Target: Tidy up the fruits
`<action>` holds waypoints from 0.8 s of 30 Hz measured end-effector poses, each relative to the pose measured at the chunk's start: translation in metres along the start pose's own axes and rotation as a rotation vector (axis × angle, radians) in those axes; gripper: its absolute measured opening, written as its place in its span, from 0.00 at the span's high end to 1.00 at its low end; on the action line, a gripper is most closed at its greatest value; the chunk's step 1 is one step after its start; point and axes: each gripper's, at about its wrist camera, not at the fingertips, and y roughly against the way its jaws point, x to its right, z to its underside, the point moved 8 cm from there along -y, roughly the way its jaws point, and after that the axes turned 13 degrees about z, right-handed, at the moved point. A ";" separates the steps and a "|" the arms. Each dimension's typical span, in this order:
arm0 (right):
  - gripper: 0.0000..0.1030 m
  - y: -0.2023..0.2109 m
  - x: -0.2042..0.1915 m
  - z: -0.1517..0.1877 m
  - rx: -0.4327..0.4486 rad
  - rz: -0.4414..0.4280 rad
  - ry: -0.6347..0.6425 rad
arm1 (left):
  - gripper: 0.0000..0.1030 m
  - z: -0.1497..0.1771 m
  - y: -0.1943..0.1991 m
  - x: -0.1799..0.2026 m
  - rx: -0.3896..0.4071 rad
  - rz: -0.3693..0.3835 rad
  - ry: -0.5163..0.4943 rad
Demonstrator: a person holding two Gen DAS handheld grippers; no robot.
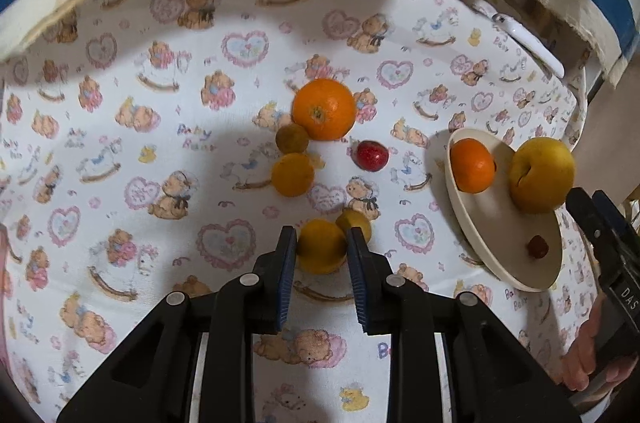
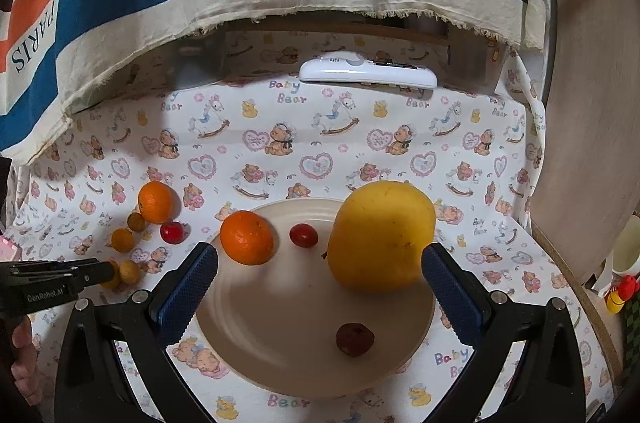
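Two grippers work by the plate: the left gripper is clamped on a lemon left of it, the right gripper hangs spread above it. Bear-print cloth covers the surface.

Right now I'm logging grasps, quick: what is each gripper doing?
Left gripper: jaws shut on a yellow fruit on the cloth.
Right gripper: open, empty, over the plate.
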 end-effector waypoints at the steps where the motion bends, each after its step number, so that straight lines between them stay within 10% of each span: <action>1: 0.00 0.000 0.000 0.000 -0.003 -0.005 -0.001 | 0.76 -0.002 0.004 0.002 0.009 -0.014 -0.015; 13: 0.00 0.033 -0.057 -0.005 -0.102 -0.258 0.039 | 0.76 -0.031 0.066 -0.006 0.135 -0.132 -0.061; 24: 0.23 0.016 -0.148 0.008 -0.275 -0.323 0.161 | 0.76 -0.047 0.096 -0.047 0.194 -0.151 0.046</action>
